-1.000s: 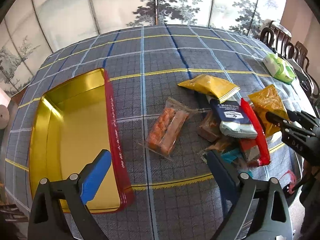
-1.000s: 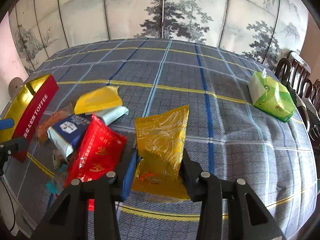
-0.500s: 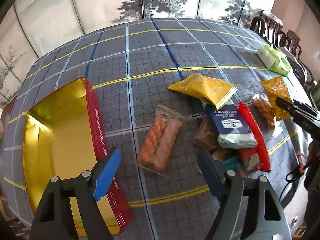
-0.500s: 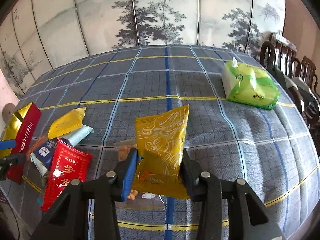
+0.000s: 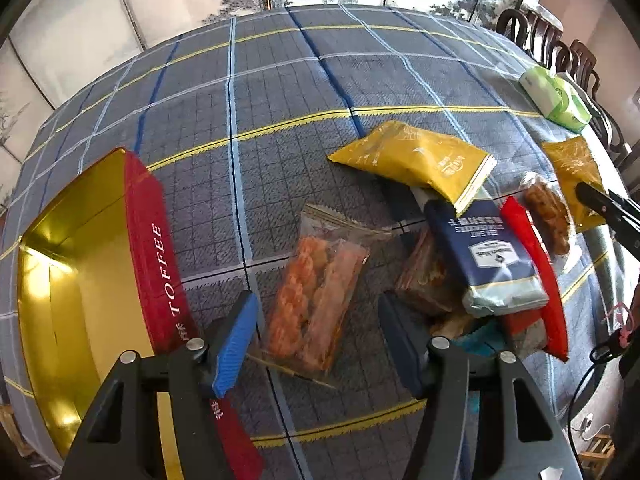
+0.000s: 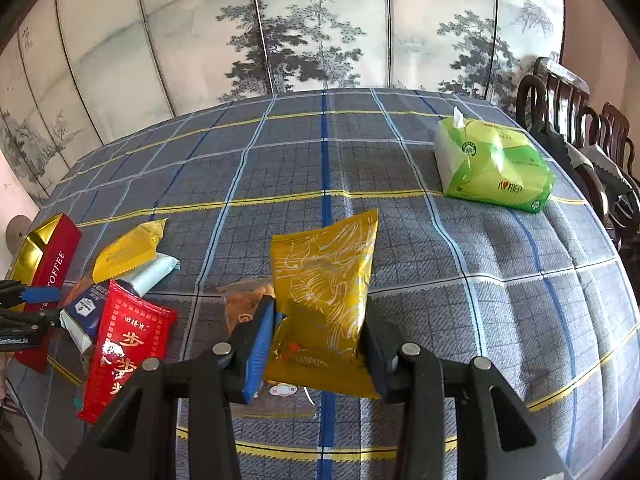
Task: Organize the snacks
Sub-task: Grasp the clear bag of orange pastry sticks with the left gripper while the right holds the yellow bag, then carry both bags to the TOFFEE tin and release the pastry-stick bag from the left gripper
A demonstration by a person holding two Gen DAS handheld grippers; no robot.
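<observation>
My left gripper [image 5: 316, 340] is open, its jaws either side of a clear bag of orange snacks [image 5: 316, 296] lying on the checked tablecloth. The open red and gold toffee tin [image 5: 80, 272] stands to its left. My right gripper [image 6: 318, 344] is shut on a yellow-gold snack packet [image 6: 324, 292] and holds it above the table; it also shows in the left wrist view [image 5: 576, 172]. A pile lies between: a yellow packet [image 5: 416, 160], a navy packet [image 5: 488, 256], a red packet [image 6: 128, 340] and a clear bag of brown snacks [image 5: 548, 212].
A green tissue pack [image 6: 492, 168] lies at the table's far right. Dark wooden chairs [image 6: 568, 108] stand beyond the right edge. A painted folding screen [image 6: 300, 28] runs behind the table. More small wrapped snacks [image 5: 424, 276] sit under the pile.
My left gripper has moved right and down, from over the tin to around the orange snack bag. My right gripper has lifted the yellow-gold packet up and away from the pile.
</observation>
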